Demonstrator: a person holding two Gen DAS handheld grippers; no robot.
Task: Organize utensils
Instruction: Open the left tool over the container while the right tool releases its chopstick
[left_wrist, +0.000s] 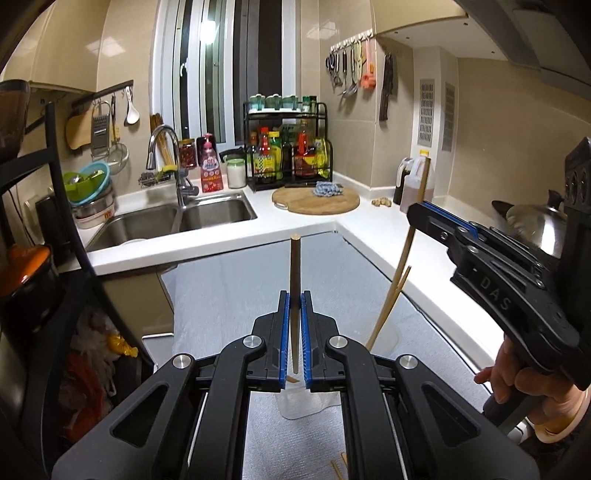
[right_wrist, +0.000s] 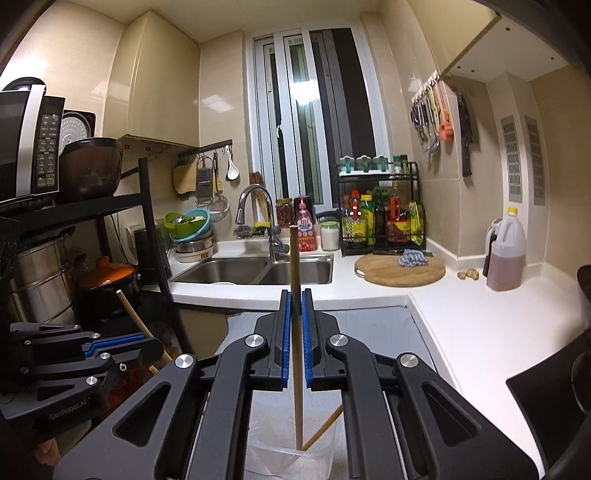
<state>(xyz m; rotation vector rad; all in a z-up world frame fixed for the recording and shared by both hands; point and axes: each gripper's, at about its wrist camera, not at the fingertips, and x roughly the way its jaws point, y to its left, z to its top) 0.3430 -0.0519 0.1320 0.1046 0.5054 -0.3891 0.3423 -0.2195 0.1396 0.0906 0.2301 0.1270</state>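
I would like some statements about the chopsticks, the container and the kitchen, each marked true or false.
1. The left tool is shut on a chopstick. True.
2. The right tool is empty. False: it grips a chopstick too.
3. A clear plastic container stands below the right tool. True.
4. The round cutting board lies inside the sink. False: it lies on the white counter.

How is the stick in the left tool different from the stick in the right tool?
The left tool's chopstick ends above the clear cup; the right tool's chopstick dips into the cup's mouth. The left tool grips nearer the stick's top; the right tool grips lower. Both are wooden, upright and clamped.
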